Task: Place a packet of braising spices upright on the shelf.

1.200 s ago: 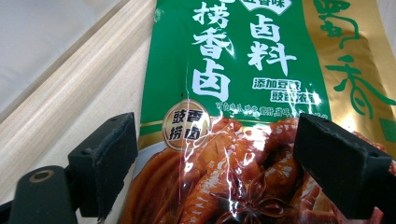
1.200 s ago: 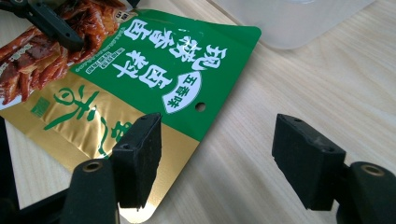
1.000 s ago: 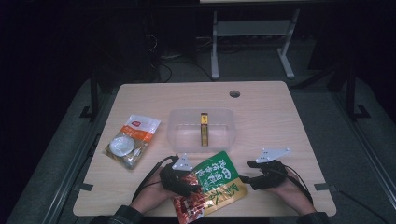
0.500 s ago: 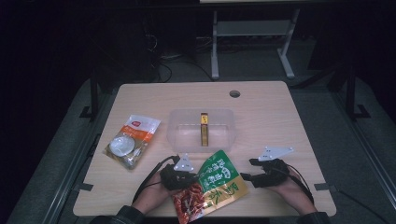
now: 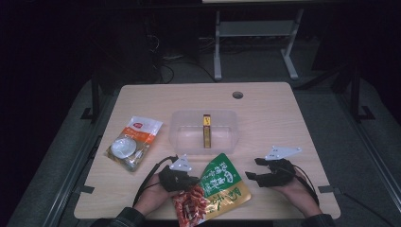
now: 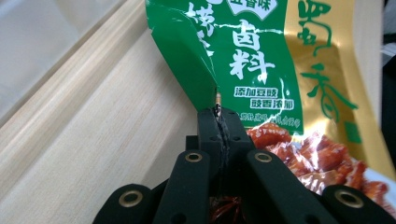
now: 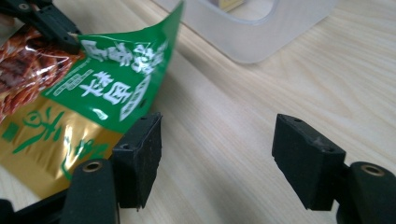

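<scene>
1. High view: the green and gold snack pouch point(image 5: 215, 191) lies at the lower middle of the frame, on the near edge of the wooden table point(image 5: 265, 113). The left gripper point(image 5: 182, 178) sits at the pouch's left edge, its jaws having just closed and now clamped on that edge. The right gripper point(image 5: 253, 170) rests to the right of the pouch, jaws spread, nothing between them. Above the pouch stands a clear plastic tub point(image 5: 182, 135) with a yellow-topped stick pack point(image 5: 206, 131) inside. An orange and white packet point(image 5: 131, 143) lies at the left of the tabletop.

2. Left gripper view: the two black jaws meet at the lower middle, pinching the crumpled green edge of the pouch point(image 6: 261, 65), which fills the upper right. The red contents show through its clear window at lower right.

3. Right gripper view: the jaws stand wide apart over bare wood. The pouch point(image 7: 107, 98) lies at the left, its green corner curling up just above the left jaw. The left gripper point(image 7: 70, 41) grips it at the upper left. The tub's point(image 7: 261, 39) corner shows at the top.
</scene>
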### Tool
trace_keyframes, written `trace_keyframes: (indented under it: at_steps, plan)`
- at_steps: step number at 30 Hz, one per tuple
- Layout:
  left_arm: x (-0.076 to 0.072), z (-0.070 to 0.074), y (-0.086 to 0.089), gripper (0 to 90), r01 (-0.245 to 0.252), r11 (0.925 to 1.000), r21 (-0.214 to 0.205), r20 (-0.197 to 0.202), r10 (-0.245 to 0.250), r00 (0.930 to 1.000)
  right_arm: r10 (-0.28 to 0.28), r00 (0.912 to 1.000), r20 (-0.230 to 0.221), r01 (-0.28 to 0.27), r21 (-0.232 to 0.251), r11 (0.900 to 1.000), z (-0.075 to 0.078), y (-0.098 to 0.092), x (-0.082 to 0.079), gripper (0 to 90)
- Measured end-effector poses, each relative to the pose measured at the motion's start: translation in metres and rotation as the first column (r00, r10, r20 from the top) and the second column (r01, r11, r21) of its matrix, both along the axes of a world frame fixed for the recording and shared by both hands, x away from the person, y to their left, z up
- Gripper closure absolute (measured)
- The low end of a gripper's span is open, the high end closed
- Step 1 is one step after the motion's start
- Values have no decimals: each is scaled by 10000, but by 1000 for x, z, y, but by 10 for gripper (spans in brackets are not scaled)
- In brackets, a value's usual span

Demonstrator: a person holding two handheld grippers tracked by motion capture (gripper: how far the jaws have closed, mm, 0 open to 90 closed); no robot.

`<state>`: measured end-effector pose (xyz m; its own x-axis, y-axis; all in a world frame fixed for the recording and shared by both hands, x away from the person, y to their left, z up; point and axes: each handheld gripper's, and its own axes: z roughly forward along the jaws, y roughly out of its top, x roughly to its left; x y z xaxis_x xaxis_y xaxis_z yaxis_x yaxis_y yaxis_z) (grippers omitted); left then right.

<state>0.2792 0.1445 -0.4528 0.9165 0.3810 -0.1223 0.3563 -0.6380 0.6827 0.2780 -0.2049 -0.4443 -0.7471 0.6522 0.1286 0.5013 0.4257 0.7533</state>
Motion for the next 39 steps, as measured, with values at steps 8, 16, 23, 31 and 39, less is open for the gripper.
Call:
trace_keyframes:
  at_steps: [8, 16, 23, 31, 39]
  plan:
    - [-1, 15, 13, 898, -143, 9959, -896, 22, 145, 9999, -97, 9999, -40, 98, 233, 9997, 1, -2, 1, 327]
    - [1, 35, 34, 898, -624, 9810, -1840, 500, 727, 9961, -126, 9996, -238, 135, 372, 9992, 1, -3, 1, 327]
    - [2, 50, 56, 898, -1209, 9563, -2663, 775, 1463, 9862, 0, 9995, -324, 21, 643, 9979, 1, -2, 2, 316]
    - [2, 62, 77, 898, -1664, 9221, -3493, 909, 2101, 9735, 813, 9962, -322, -774, 1082, 9911, 5, 11, -4, 299]
    - [3, 66, 86, 898, -1762, 9118, -3709, 943, 2257, 9696, 2155, 9765, -91, -2109, 1683, 9629, 14, 54, -13, 274]
